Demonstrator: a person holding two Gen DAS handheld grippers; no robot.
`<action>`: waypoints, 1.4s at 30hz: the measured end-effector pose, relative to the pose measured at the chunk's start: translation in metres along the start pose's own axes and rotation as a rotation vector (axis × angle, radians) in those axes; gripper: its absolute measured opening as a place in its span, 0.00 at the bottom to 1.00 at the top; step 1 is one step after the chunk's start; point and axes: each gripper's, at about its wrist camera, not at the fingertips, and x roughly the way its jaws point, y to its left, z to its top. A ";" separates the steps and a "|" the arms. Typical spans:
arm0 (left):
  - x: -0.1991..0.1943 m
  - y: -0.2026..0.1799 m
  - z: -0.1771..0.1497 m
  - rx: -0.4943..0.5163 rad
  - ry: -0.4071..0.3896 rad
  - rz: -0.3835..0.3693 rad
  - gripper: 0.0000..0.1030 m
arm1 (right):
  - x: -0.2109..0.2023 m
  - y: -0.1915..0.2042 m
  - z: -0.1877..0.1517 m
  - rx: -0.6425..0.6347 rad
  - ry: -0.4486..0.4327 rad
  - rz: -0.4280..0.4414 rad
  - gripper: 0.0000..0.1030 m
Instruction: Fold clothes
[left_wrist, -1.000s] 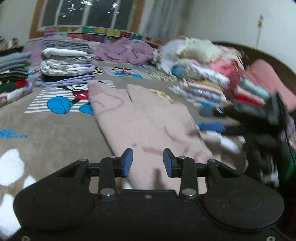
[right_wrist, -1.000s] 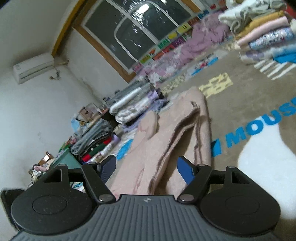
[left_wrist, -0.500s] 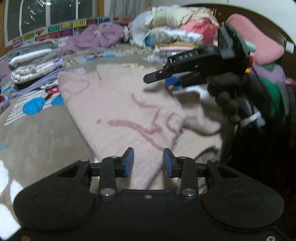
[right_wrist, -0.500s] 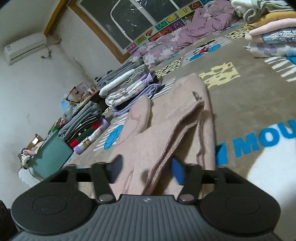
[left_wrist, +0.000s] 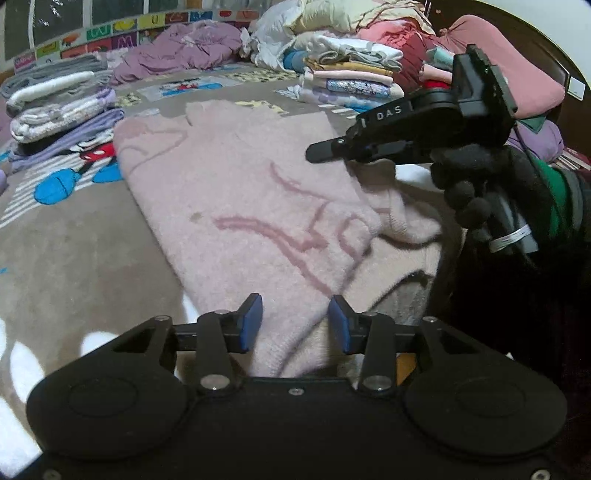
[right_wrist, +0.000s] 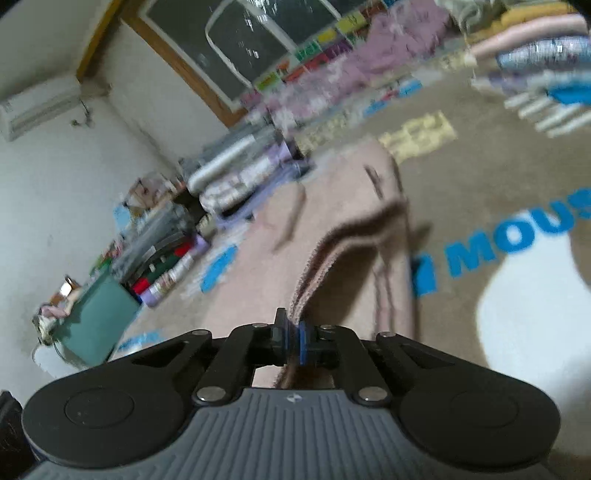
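A pink fuzzy garment (left_wrist: 240, 192) with darker pink line art lies spread on the brown cartoon blanket (left_wrist: 74, 229). My left gripper (left_wrist: 295, 325) hangs low over its near edge. The jaws are opening, the fabric lies between the blue pads, and neither pad presses on it. In the right wrist view my right gripper (right_wrist: 291, 339) is shut on the garment's hem (right_wrist: 332, 240), which rises in a fold from the pads. The left wrist view also shows the right gripper (left_wrist: 317, 151) over the garment's right side, held by a black-gloved hand (left_wrist: 476, 173).
Stacks of folded clothes (left_wrist: 55, 107) stand at the far left and another pile (left_wrist: 351, 74) at the far right. A purple heap (left_wrist: 184, 55) lies below the window. A teal box (right_wrist: 96, 321) sits beside the bed, against the wall.
My right jaws have closed on the garment's hem and raised it into a fold. My left gripper has swung toward the garment's near edge, and its jaws stand slightly wider.
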 end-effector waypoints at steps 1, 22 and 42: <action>-0.004 0.002 0.006 -0.012 -0.013 -0.007 0.38 | 0.002 -0.001 0.000 -0.001 0.002 -0.008 0.08; 0.149 0.150 0.199 -0.275 -0.010 0.226 0.37 | 0.006 -0.010 0.000 0.058 -0.031 0.064 0.08; 0.197 0.121 0.223 -0.166 0.072 0.346 0.06 | -0.007 -0.004 -0.001 0.028 -0.081 0.092 0.08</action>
